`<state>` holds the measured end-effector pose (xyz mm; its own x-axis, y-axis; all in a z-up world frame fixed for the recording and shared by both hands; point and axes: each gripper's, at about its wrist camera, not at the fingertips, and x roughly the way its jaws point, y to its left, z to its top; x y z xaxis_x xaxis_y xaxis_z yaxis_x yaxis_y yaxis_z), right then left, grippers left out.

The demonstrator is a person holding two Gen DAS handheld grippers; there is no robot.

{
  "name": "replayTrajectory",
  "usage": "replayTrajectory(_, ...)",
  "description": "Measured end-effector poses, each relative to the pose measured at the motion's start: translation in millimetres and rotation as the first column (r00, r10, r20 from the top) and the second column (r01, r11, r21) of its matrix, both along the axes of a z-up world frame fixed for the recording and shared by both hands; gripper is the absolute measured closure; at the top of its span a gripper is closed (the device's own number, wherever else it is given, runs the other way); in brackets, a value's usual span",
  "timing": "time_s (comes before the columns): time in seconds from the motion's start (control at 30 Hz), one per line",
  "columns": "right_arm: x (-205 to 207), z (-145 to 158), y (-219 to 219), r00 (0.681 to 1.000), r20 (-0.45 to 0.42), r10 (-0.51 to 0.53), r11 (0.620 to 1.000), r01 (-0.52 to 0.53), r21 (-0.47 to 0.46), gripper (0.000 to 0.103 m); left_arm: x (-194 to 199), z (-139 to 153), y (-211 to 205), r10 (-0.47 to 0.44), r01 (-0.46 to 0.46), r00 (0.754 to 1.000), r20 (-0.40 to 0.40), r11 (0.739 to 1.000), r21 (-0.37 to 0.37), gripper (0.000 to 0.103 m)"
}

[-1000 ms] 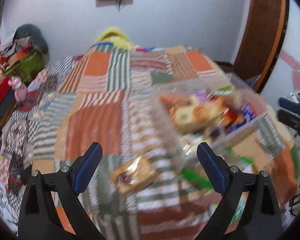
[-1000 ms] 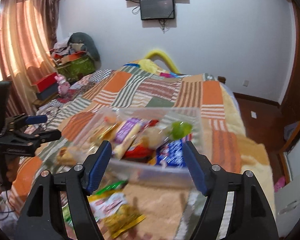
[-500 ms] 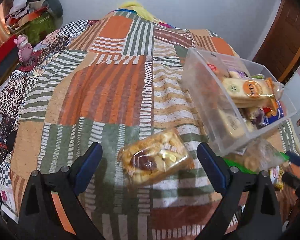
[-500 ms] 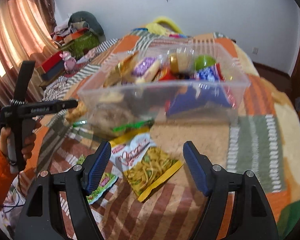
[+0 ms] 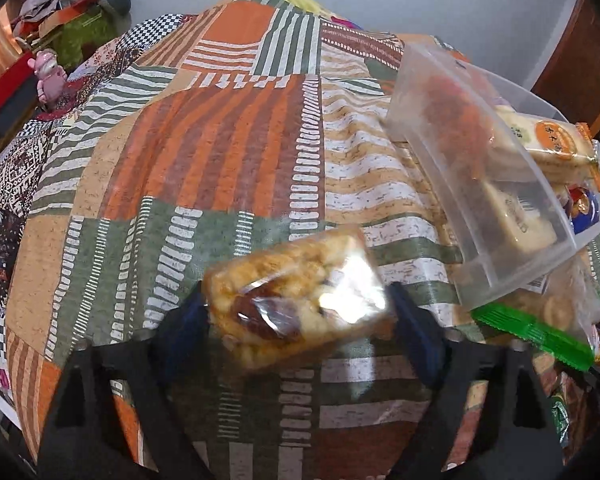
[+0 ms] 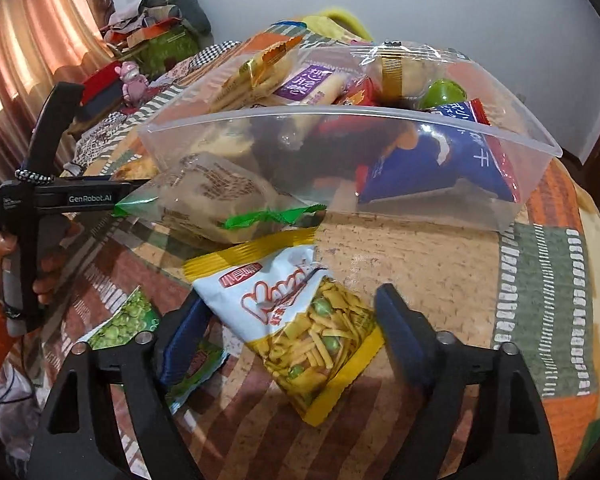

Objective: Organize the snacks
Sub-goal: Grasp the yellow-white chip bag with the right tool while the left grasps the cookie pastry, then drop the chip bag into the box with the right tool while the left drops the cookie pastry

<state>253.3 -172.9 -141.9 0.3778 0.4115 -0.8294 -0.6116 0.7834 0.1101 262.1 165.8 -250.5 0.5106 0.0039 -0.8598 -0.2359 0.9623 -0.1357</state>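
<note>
A clear plastic bin full of snack packs sits on the patchwork bedspread; it also shows at the right of the left wrist view. My left gripper is open, its jaws on either side of a clear-wrapped golden pastry pack lying on the bedspread. My right gripper is open, its jaws straddling a yellow-edged chip bag. A clear cookie pack with green ends leans against the bin's front.
A green pea snack bag lies left of the chip bag. The left gripper's handle shows in the right wrist view, held by a hand. A pink toy and clutter sit beyond the bed's far left side.
Both grippers have moved down and forward. The pastry pack now sits between the left jaws, and the chip bag between the right jaws. Both stay open.
</note>
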Motion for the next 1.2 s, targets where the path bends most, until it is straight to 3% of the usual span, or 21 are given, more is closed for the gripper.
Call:
replayTrajectory(0.13, 0.9, 1.8, -5.7, 1.000, 0.005, -0.006, 1.000, 0.006, 0.021, 0.054, -6.7, 3.2, 0.3, -0.015, 0.015, 1.000, 0.013, 1.000, -0.004, 0.024)
replayTrajectory(0.33, -7.2, 16.2, -17.9, 0.998, 0.062, 0.006, 0.999, -0.008, 0.044, 0.069, -30.1, 32.1, -7.7, -0.034, 0.032, 0.996, 0.081, 0.999, 0.024, 0.025)
replayTrajectory(0.8, -1.8, 64.2, -54.6, 0.981, 0.170, -0.089, 0.987, 0.064, 0.148, 0.073, -34.6, 114.3, -50.6, -0.123, 0.116, 0.963, 0.239, 0.992, 0.043, 0.025)
replayTrajectory(1.03, 16.5, 89.3, -64.2, 0.956, 0.254, -0.149, 0.979, 0.106, 0.175, 0.073, -16.0, 122.5, -79.7, -0.182, 0.181, 0.952, 0.244, 0.983, 0.028, 0.025)
replayTrajectory(1.2, 35.7, 86.9, -57.0, 0.945, 0.278, -0.172, 0.979, 0.132, 0.158, 0.073, 3.1, 110.5, -103.9, -0.221, 0.221, 0.953, 0.207, 0.975, 0.019, 0.025)
